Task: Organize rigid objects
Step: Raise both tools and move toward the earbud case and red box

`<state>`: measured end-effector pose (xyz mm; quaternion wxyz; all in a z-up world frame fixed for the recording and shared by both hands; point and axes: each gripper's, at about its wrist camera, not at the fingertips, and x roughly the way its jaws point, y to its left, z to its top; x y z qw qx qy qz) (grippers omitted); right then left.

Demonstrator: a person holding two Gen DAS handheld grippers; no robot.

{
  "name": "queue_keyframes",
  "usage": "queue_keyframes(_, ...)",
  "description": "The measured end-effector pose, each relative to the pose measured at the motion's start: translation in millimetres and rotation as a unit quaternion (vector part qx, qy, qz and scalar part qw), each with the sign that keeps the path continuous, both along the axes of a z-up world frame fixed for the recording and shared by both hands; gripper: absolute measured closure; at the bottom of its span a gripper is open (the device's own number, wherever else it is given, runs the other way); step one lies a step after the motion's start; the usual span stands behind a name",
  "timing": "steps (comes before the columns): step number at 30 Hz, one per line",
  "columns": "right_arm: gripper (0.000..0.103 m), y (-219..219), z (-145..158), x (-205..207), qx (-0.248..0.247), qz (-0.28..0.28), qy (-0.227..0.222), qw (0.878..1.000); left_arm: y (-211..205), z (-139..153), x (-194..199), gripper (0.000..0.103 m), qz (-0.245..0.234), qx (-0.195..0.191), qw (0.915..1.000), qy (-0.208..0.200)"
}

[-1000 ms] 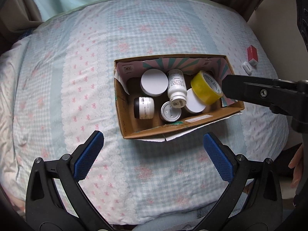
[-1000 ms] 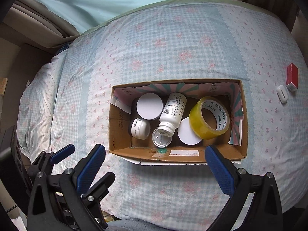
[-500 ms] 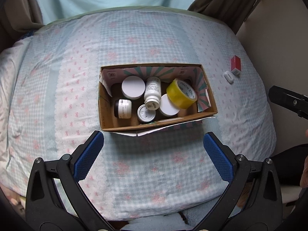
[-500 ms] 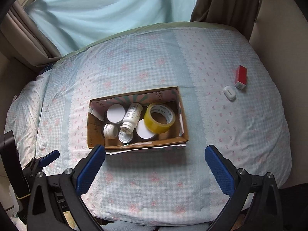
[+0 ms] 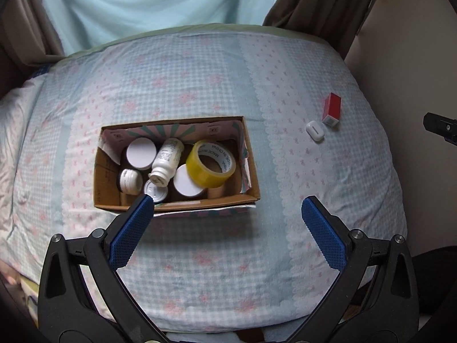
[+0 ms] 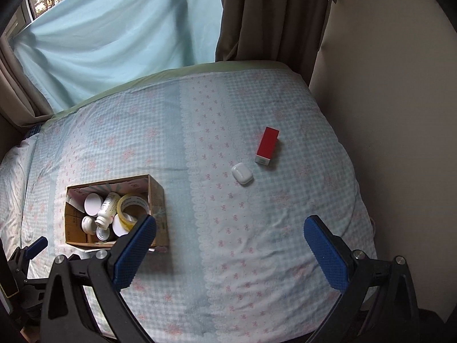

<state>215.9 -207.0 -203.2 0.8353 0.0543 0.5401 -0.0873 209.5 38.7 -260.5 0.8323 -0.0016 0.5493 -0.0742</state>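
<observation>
A cardboard box [image 5: 177,202] [image 6: 158,197] sits on the bed and holds a yellow tape roll [image 5: 210,163], a lying white bottle [image 5: 167,162], white-lidded jars [image 5: 141,152] and a small lid. A red box [image 5: 332,109] [image 6: 267,145] and a white earbud case [image 5: 314,131] [image 6: 242,173] lie on the quilt to the right of the cardboard box. My left gripper [image 5: 227,227] is open and empty, above the box's near side. My right gripper [image 6: 228,250] is open and empty, above the quilt, nearer than the red box and case.
The bed has a light blue checked quilt [image 5: 200,257] with pink flowers. A pale blue curtain [image 6: 114,37] and a brown curtain [image 6: 271,14] hang behind it. A beige wall [image 6: 385,114] runs along the bed's right edge.
Both grippers have pulled back and up from the cardboard box. The right gripper has swung right, so the red box and earbud case are now central in its view.
</observation>
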Motion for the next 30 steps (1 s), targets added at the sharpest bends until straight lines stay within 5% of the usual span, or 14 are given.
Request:
queue_keyframes(8, 0.0, -100.8, -25.4, 37.0, 0.041, 0.037, 0.019, 0.998, -101.9, -16.6, 13.0, 0.0, 0.085, -0.019, 0.9961, 0.013)
queue_keyframes(15, 0.0, -152.1, -58.4, 86.9, 0.086, 0.03, 0.05, 0.995, -162.0, -47.3, 43.6, 0.0, 0.113, -0.011, 0.993, 0.032)
queue_keyframes(30, 0.001, -196.4, -188.8, 209.9, 0.159, -0.053, 0.127, 0.978, -259.4, -190.1, 160.9, 0.0, 0.135, -0.02, 0.988, 0.072)
